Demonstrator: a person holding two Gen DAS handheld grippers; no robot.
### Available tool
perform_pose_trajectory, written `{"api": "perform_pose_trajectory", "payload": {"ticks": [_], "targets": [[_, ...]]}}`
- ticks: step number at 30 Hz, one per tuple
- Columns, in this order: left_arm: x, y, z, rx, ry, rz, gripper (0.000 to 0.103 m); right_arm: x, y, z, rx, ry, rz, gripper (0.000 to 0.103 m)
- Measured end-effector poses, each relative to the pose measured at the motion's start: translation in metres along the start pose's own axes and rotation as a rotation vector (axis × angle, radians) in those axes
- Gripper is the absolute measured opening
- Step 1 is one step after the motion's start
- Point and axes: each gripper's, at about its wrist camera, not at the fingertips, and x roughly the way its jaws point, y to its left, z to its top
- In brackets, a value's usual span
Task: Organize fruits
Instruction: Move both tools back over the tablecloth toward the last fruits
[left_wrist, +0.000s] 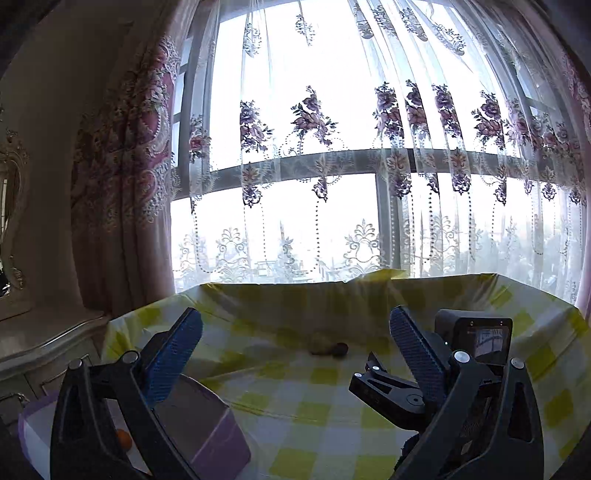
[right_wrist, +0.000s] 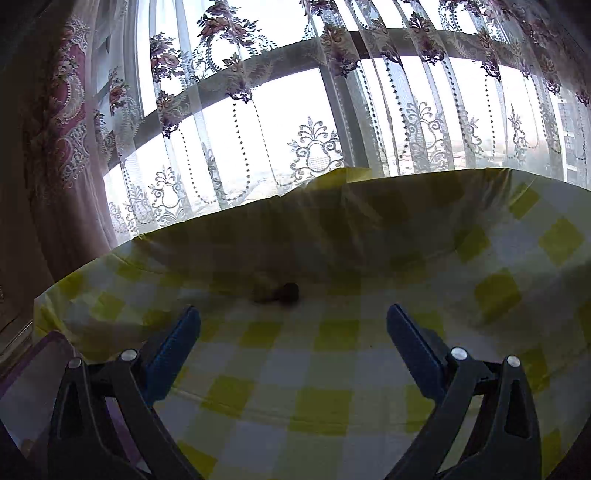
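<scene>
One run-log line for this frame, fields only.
left claw: open, empty | right claw: open, empty | two fruits: on checked cloth, ungrasped | purple box: holds orange fruit

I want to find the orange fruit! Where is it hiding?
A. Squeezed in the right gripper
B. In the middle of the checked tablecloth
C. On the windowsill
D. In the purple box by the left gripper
D. The orange fruit sits inside the purple box, low in the left wrist view, behind the open left gripper; the right gripper is open and holds nothing.
</scene>
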Motion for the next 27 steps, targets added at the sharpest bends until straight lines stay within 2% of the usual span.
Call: {"api": "perform_pose_trajectory", "payload": {"ticks": [3, 7, 13, 18, 20, 22, 25, 27], "targets": [[0.04, -0.023, -0.023, -0.001, 0.105, -0.065, 0.098, 0.03, -0.044, -0.003, 0.076, 0.067, -0.092, 0.101], [0.095, -0.03, -0.056, -0.002, 0.242, -0.073, 0.098, 0.057, -0.073, -0.002, 0.086, 0.105, -0.158, 0.101], [0.155, -0.015, -0.094, -0.04, 0.364, -0.037, 0.098, 0.079, -0.083, -0.002, 0.059, 0.13, -0.155, 0.101], [0.206, 0.011, -0.129, -0.172, 0.526, -0.012, 0.098, 0.1, -0.069, -0.002, 0.028, 0.18, -0.09, 0.101], [0.218, 0.021, -0.138, -0.216, 0.567, -0.001, 0.098, 0.111, -0.058, -0.002, 0.004, 0.197, -0.061, 0.101], [0.224, 0.031, -0.145, -0.267, 0.59, -0.008, 0.098, 0.126, -0.041, 0.0, -0.05, 0.231, -0.035, 0.101], [0.225, 0.04, -0.149, -0.319, 0.6, -0.028, 0.098, 0.157, -0.013, 0.006, -0.206, 0.286, -0.052, 0.101], [0.225, 0.041, -0.149, -0.329, 0.601, -0.054, 0.098, 0.182, -0.003, 0.012, -0.239, 0.31, -0.051, 0.101]]}}
